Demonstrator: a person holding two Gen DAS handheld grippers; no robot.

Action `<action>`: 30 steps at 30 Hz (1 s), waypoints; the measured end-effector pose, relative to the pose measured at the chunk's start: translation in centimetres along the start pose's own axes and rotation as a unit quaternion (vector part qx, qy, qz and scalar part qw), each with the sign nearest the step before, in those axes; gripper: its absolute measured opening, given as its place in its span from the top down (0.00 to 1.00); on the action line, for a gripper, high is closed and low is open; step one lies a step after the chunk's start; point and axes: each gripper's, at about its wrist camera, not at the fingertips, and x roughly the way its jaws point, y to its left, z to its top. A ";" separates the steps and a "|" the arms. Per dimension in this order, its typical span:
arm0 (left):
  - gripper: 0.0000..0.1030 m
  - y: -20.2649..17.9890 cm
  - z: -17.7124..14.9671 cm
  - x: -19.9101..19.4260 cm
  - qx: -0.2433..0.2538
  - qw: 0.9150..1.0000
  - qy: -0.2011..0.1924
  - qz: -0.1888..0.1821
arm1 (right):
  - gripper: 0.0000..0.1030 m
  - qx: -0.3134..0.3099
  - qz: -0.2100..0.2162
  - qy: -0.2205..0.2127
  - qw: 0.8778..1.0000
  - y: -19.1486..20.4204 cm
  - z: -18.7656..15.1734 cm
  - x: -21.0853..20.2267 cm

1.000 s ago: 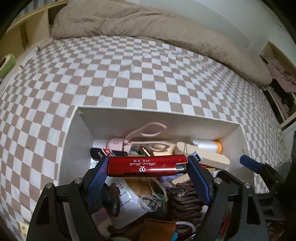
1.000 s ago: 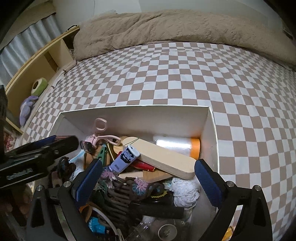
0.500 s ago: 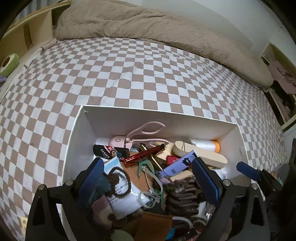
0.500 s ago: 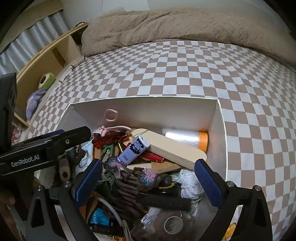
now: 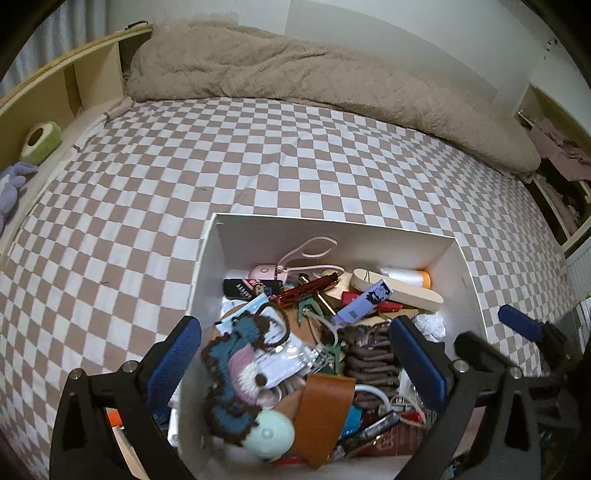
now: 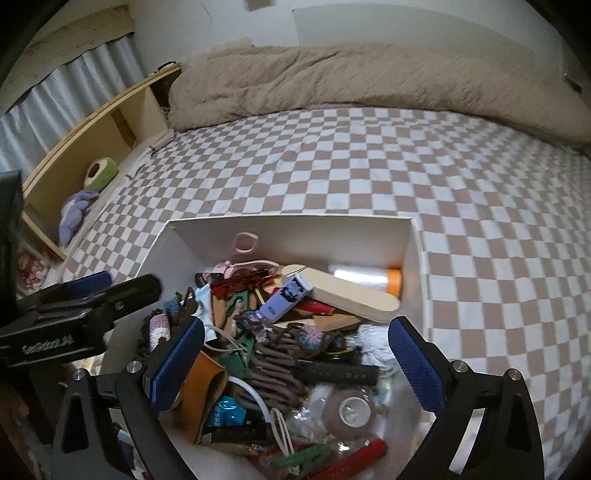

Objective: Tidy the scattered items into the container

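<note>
Checkered bed (image 5: 258, 177), beige blanket (image 5: 314, 85), wooden shelf (image 6: 96, 125), white wall (image 5: 406, 33).

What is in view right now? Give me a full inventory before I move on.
white box: one, on the bed, crammed with items
red lighter: one, on the pile inside
pink eyelash curler: one, at the far wall
wooden block: one, pale, far right corner
brown leather strap: one, near end
checkered sheet: one, brown and white
blanket: one, beige, far side
left gripper: open, empty, over the box
right gripper: open, empty
</note>
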 end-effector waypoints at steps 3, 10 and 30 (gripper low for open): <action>0.00 0.2 -0.5 -1.6 0.005 1.000 -0.014 0.003 | 0.03 0.005 -0.008 -0.008 1.000 0.2 -0.2 -1.3; 0.00 0.3 -2.1 -5.5 0.016 0.999 -0.048 0.003 | 0.00 -0.015 -0.040 -0.046 0.998 1.7 -1.3 -4.8; 0.00 0.4 -7.7 -14.1 0.061 0.991 -0.118 0.015 | 0.00 -0.031 -0.062 -0.130 0.989 5.3 -5.5 -14.4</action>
